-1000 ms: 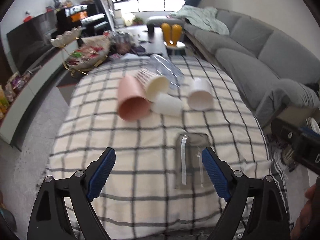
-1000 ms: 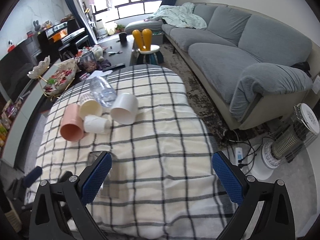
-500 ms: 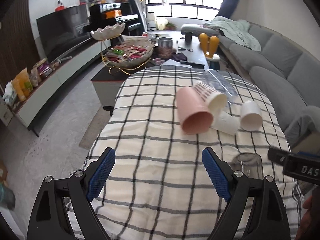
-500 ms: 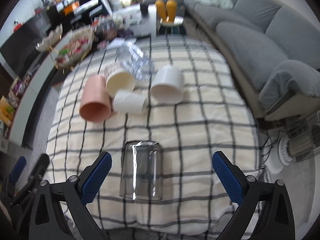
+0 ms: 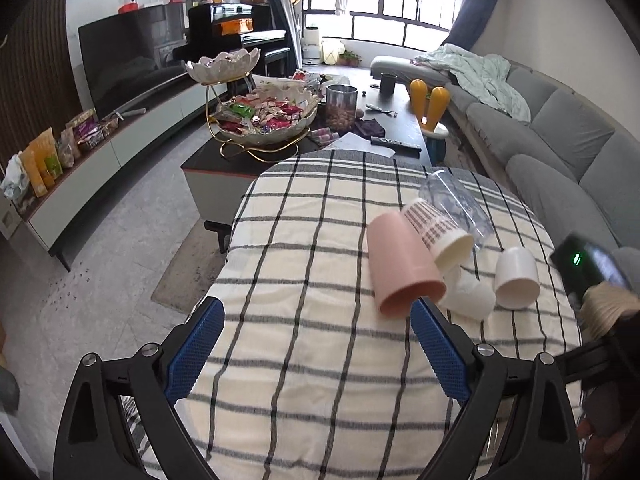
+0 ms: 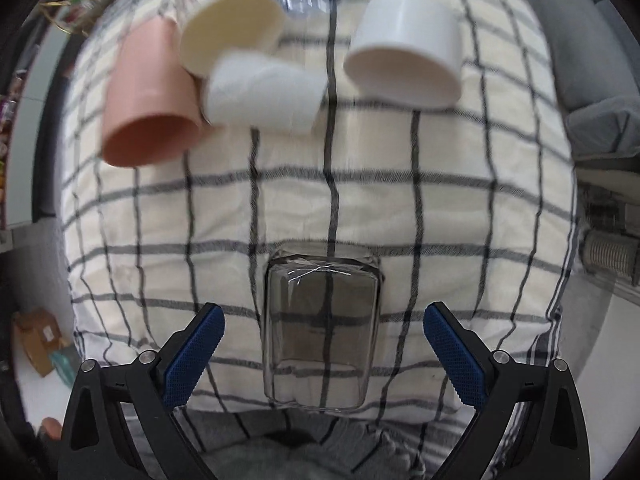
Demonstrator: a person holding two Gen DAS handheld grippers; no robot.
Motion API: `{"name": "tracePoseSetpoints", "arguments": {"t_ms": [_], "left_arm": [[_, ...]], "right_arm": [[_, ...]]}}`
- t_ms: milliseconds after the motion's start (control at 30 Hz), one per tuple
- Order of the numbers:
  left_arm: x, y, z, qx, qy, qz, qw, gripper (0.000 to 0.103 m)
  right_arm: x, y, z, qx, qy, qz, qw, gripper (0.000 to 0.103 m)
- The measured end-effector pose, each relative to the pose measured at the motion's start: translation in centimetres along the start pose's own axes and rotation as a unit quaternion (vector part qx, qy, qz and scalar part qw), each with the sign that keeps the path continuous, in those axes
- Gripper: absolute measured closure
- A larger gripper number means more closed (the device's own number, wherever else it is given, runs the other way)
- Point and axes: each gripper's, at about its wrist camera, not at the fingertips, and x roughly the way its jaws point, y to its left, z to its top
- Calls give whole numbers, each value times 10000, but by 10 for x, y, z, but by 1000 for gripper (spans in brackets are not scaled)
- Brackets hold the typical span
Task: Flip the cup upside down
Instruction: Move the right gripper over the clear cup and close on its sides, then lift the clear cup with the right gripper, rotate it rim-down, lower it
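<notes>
A clear glass cup (image 6: 320,328) stands on the checked tablecloth (image 6: 360,200) near the table's front edge. My right gripper (image 6: 322,354) is open, its blue pads on either side of the glass, not touching it. My left gripper (image 5: 316,354) is open and empty over the left part of the cloth (image 5: 304,264). The glass does not show in the left wrist view. The right gripper's body (image 5: 588,268) shows at the right edge of the left wrist view.
A pink cup (image 6: 148,108) (image 5: 400,264), a cream cup (image 6: 232,28), a small white cup (image 6: 264,92), a white cup (image 6: 404,52) and a clear plastic bottle (image 5: 452,204) lie at the far side. A coffee table with a snack stand (image 5: 264,120) and a grey sofa (image 5: 560,140) stand beyond.
My right gripper has dropped down and closed in on the glass, which now sits between its open pads. My left gripper has swung left, away from the glass.
</notes>
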Motion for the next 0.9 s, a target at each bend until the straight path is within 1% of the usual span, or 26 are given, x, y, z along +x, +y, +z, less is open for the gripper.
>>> {"name": "tracePoseSetpoints", "arguments": {"t_ms": [100,267,333,367,400,433,467,533,633,700,733,800,900], "left_arm": [[7,4,6,-38,-15,-5,10000,7],[22,6,9,-50,111,-80,9999,7],[26,6,9,-50,151,-97,9998,7],[29,6,9,-53,176,-100,9998,7],[30,6,9,-59,195,-104,9997,7],[32,7,9,-69,220,-105,9997,7],[33,8,9,-84,243,-106,9996,7],[35,8,8,-96,266,-96,9996,7],[35,7,7,-67,268,-95,9996,7],[32,5,6,-25,238,-94,9997,7],[31,5,6,-8,223,-95,9997,7],[26,3,5,16,166,-84,9998,7],[20,3,1,13,77,-65,9999,7]], "right_arm": [[14,2,7,71,355,-29,9993,4],[33,6,20,56,754,-128,9971,7],[41,8,24,34,899,-169,9958,15],[45,8,25,21,965,-213,9951,18],[48,8,26,16,1026,-247,9944,24],[51,8,26,21,1063,-255,9940,33],[54,7,26,35,1097,-225,9937,36],[54,7,26,21,1054,-216,9942,36],[48,6,24,19,917,-196,9956,36],[34,5,20,21,751,-144,9971,36],[27,5,17,10,596,-94,9982,36],[12,5,12,-55,220,-33,9997,36],[-15,10,-2,-195,-756,108,9969,36]]}}
